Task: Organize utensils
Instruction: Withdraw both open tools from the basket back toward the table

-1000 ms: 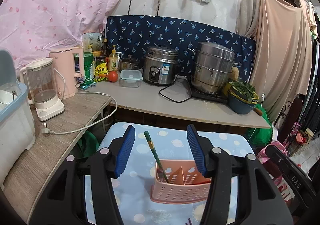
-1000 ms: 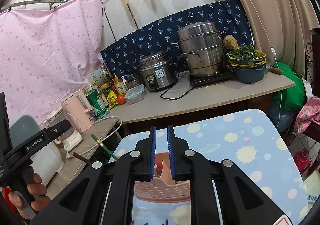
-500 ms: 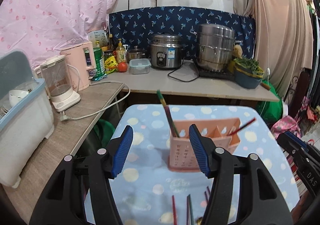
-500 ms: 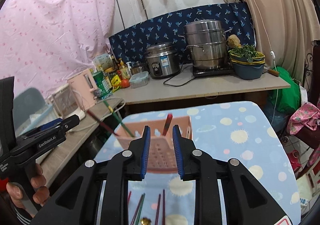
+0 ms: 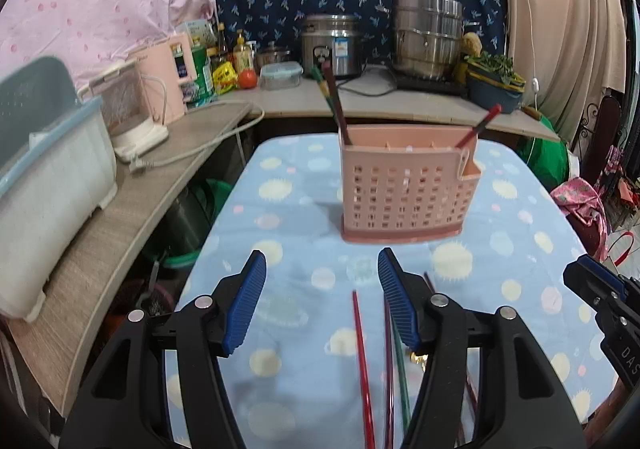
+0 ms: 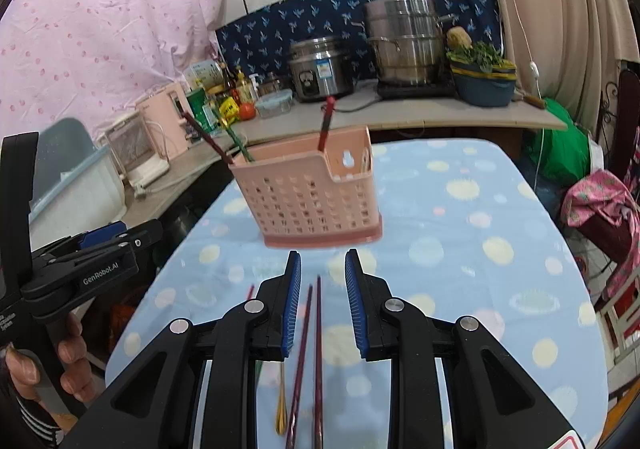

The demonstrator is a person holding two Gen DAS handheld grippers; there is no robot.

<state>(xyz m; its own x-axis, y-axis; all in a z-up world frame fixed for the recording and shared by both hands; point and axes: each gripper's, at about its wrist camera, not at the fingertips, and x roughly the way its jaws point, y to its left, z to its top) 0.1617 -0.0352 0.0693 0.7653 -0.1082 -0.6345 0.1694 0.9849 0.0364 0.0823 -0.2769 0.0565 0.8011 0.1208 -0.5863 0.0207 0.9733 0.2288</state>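
The loose chopsticks (image 6: 308,349) on the desk (image 5: 280,233) are cut off at the lower edge in both views, so their number is hard to fix: perhaps five, plus a gold-coloured spoon (image 6: 281,405) beside them. The pink utensil caddy (image 5: 404,185) stands upright beyond them, holding three chopsticks: a dark red and a green at its left end, a red one at its right. Both views now look down on the desk just before the caddy, which a second ago filled the gap between the tongs. The left tongs (image 5: 320,301) are spread and empty. The right tongs (image 6: 320,303), having just widened, are spread above two chopsticks without touching them.
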